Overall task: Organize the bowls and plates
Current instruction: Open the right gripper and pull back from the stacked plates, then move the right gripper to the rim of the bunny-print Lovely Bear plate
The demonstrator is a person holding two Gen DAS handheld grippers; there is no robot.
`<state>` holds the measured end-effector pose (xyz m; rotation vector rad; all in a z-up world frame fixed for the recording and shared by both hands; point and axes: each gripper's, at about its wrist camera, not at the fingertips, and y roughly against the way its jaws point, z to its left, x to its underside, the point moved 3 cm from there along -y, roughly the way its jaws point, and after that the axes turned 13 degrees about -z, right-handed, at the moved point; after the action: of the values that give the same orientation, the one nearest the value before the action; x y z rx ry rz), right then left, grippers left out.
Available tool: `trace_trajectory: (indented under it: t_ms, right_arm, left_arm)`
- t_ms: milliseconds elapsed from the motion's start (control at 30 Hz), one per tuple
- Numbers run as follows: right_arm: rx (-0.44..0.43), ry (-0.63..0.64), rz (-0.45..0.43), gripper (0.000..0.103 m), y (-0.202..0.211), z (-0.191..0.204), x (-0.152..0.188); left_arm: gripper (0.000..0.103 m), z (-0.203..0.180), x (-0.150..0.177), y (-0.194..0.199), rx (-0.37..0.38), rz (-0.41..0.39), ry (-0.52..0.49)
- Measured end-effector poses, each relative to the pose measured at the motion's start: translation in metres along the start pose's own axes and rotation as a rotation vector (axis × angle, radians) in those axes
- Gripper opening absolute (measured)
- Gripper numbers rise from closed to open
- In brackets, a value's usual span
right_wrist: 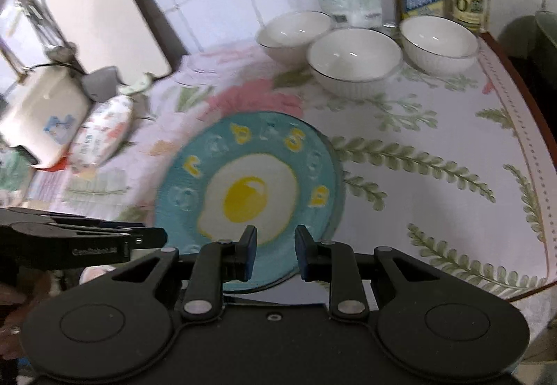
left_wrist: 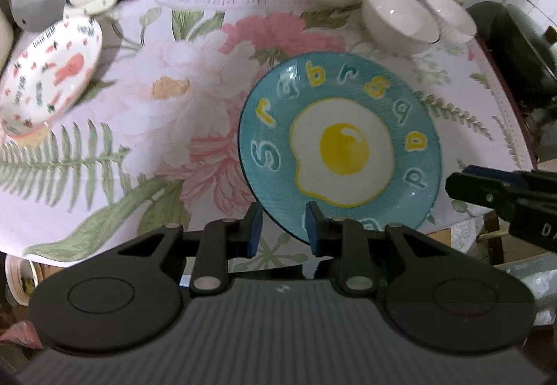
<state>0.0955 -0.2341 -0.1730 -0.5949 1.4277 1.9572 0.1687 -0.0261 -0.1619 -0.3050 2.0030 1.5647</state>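
Open right hand-held gripper [right_wrist: 275, 254] over near rim of blue egg plate [right_wrist: 247, 197]; three white bowls [right_wrist: 353, 59] beyond.

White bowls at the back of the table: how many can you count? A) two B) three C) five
B: three white bowls sit close together in a row near the tiled wall, behind the blue egg plate, and both wrist views show the same count.
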Motion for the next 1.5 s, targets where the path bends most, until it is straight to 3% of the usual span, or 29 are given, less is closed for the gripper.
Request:
trace_trajectory:
  t_ms: [267, 333, 467, 633, 867, 967, 1100, 1333, 1500]
  right_arm:
    - [-0.099, 0.039, 0.001, 0.045, 0.028, 0.026, -0.016]
    - [-0.109, 0.066, 0.002, 0.054, 0.034, 0.035, -0.019]
    - [-0.147, 0.138, -0.019, 0.057, 0.045, 0.058, -0.025]
    - [-0.196, 0.185, -0.044, 0.060, 0.054, 0.082, -0.033]
    - [-0.260, 0.192, -0.081, 0.066, 0.057, 0.109, -0.049]
    - [-0.281, 0.185, -0.094, 0.067, 0.055, 0.118, -0.056]
    - [-0.327, 0.161, -0.129, 0.072, 0.047, 0.133, -0.067]
    - [-0.414, 0.137, -0.157, 0.073, 0.016, 0.159, -0.077]
    - [-0.480, 0.179, -0.179, 0.073, -0.026, 0.177, -0.081]
  left_arm:
    - [0.030, 0.007, -0.007, 0.043, 0.052, -0.039, -0.022]
    - [0.033, 0.008, -0.006, 0.051, 0.044, -0.046, -0.040]
    - [0.041, 0.015, -0.003, 0.070, 0.043, -0.054, -0.047]
    - [0.051, 0.031, -0.003, 0.088, 0.071, -0.058, 0.016]
    - [0.067, 0.063, -0.012, 0.107, 0.003, -0.114, 0.045]
    - [0.083, 0.084, -0.017, 0.112, -0.033, -0.151, 0.055]
    - [0.090, 0.117, -0.022, 0.114, -0.114, -0.207, 0.085]
    - [0.091, 0.170, -0.024, 0.110, -0.248, -0.341, 0.126]
    - [0.091, 0.201, -0.024, 0.091, -0.302, -0.347, 0.151]
